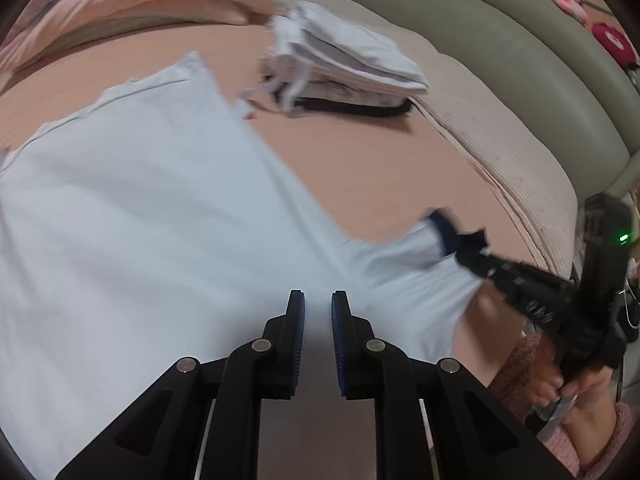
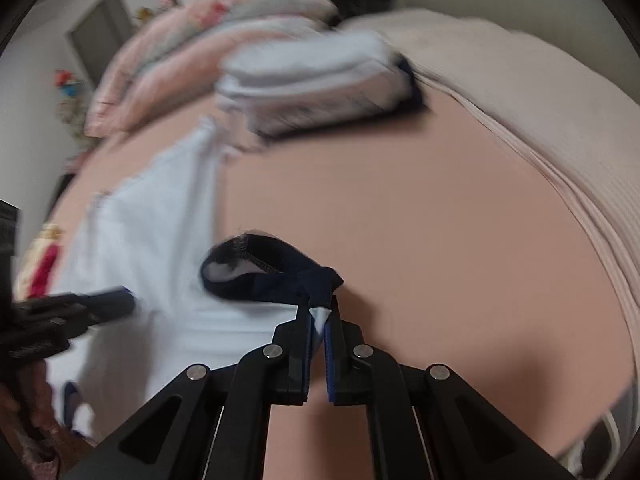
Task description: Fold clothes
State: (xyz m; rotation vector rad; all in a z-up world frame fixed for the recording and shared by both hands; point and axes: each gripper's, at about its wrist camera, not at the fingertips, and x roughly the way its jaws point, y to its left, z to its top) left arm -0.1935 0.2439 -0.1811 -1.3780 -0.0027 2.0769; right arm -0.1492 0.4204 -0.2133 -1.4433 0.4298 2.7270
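Note:
A pale blue T-shirt (image 1: 132, 208) lies spread on the pink bed sheet (image 1: 360, 152); it also shows in the right wrist view (image 2: 160, 232). My right gripper (image 2: 319, 309) is shut on the shirt's sleeve at its dark navy cuff (image 2: 264, 272) and lifts it; this gripper shows in the left wrist view (image 1: 476, 248) at the right. My left gripper (image 1: 318, 300) hovers over the shirt's body, jaws slightly apart and empty; it shows at the left of the right wrist view (image 2: 120, 298).
A stack of folded clothes (image 1: 344, 76) lies farther back on the bed, also in the right wrist view (image 2: 316, 80). Pink folded bedding (image 1: 152, 4) is behind it. A beige ribbed blanket (image 1: 508, 152) and a grey-green padded headboard (image 1: 500, 40) run along the right.

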